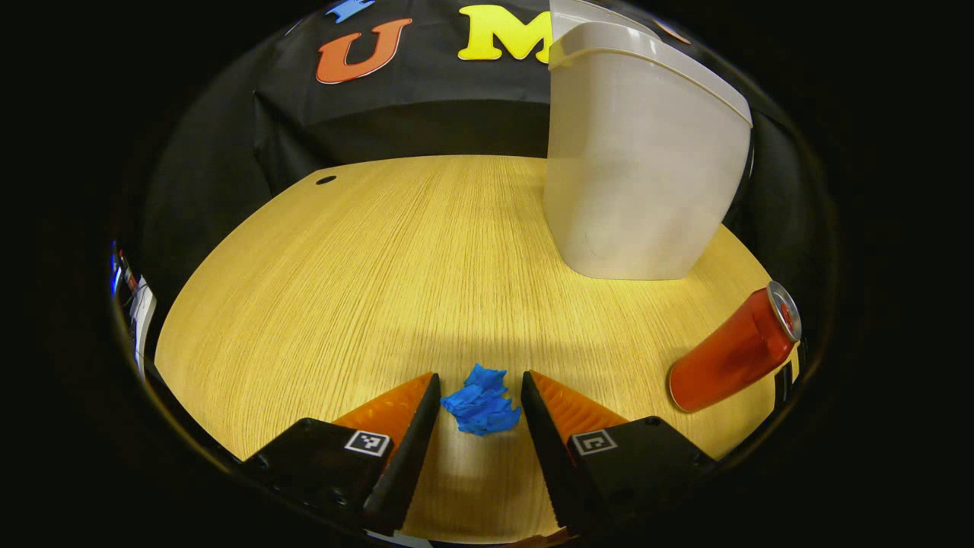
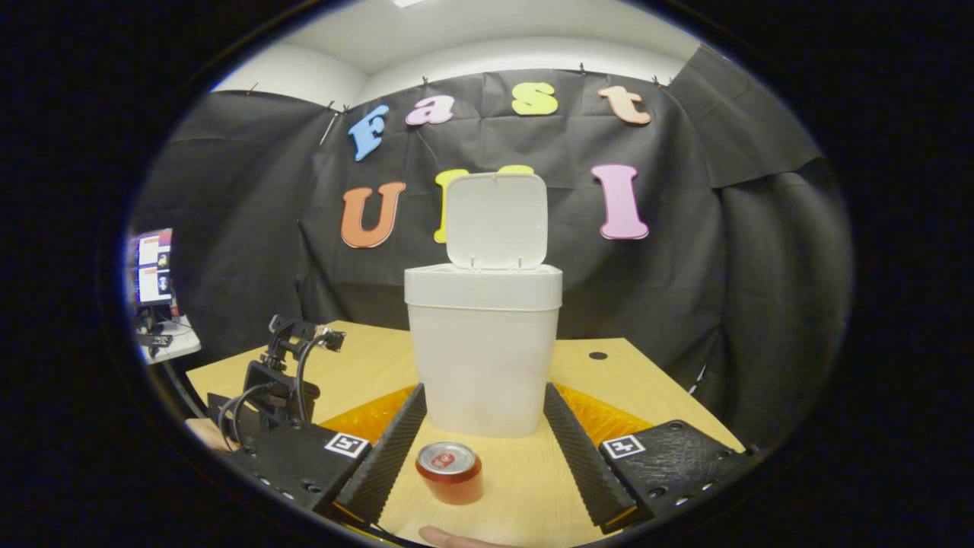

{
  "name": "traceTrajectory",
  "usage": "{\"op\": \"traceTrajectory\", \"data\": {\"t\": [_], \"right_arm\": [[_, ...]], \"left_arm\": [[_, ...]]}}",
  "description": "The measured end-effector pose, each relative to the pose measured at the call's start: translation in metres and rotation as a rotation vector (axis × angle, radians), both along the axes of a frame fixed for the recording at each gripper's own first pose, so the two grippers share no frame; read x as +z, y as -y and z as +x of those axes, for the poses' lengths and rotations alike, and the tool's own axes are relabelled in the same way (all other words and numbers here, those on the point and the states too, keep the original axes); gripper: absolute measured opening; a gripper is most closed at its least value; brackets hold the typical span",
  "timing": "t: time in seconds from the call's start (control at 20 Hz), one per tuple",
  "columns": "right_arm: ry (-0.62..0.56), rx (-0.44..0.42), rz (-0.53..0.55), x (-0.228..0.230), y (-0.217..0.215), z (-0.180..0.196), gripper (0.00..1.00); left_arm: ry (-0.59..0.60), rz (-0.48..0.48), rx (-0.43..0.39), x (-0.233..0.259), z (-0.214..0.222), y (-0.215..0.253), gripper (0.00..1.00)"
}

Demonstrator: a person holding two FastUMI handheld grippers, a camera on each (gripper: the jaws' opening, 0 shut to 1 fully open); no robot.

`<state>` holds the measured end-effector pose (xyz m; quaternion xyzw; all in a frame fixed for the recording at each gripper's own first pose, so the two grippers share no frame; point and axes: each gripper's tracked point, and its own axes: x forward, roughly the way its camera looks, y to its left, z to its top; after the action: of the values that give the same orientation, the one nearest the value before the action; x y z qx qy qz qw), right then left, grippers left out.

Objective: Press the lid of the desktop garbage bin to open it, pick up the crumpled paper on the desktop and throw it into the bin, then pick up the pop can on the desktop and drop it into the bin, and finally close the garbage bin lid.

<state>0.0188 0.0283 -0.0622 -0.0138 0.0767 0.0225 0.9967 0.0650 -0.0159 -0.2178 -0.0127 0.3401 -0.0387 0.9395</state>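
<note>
Red pop can (image 2: 449, 471) upright, top skyward, between the right gripper's (image 2: 483, 434) open jaws.

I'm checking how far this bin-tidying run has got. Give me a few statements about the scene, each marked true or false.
1. The garbage bin has its lid raised. True.
2. The crumpled paper lies on the table between the open fingers of the left hand-held gripper. True.
3. The paper is red. False: it is blue.
4. The pop can lies on its side. False: it stands upright on the table, top up, in the right gripper view.
5. The right hand-held gripper is clamped on the can. False: its fingers stand open, and the can sits between them untouched.
</note>
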Motion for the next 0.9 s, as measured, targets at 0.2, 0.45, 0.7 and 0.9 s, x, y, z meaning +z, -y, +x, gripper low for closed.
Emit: {"op": "traceTrajectory", "data": {"t": [0.2, 0.45, 0.7, 0.9], "right_arm": [[-0.020, 0.004, -0.022, -0.011, -0.005, 0.000, 0.97], [-0.071, -0.001, -0.010, -0.043, -0.015, 0.000, 0.95], [-0.207, -0.005, 0.045, -0.099, -0.018, 0.006, 0.95], [-0.268, 0.000, 0.048, -0.131, -0.021, 0.006, 0.96]], "left_arm": [[0.002, 0.004, 0.011, 0.001, 0.003, -0.008, 0.46], [0.026, -0.071, 0.007, 0.010, 0.004, 0.000, 0.36], [0.114, -0.040, -0.006, 0.036, 0.002, 0.000, 0.36], [0.146, -0.050, -0.011, 0.049, -0.002, 0.005, 0.36]]}}
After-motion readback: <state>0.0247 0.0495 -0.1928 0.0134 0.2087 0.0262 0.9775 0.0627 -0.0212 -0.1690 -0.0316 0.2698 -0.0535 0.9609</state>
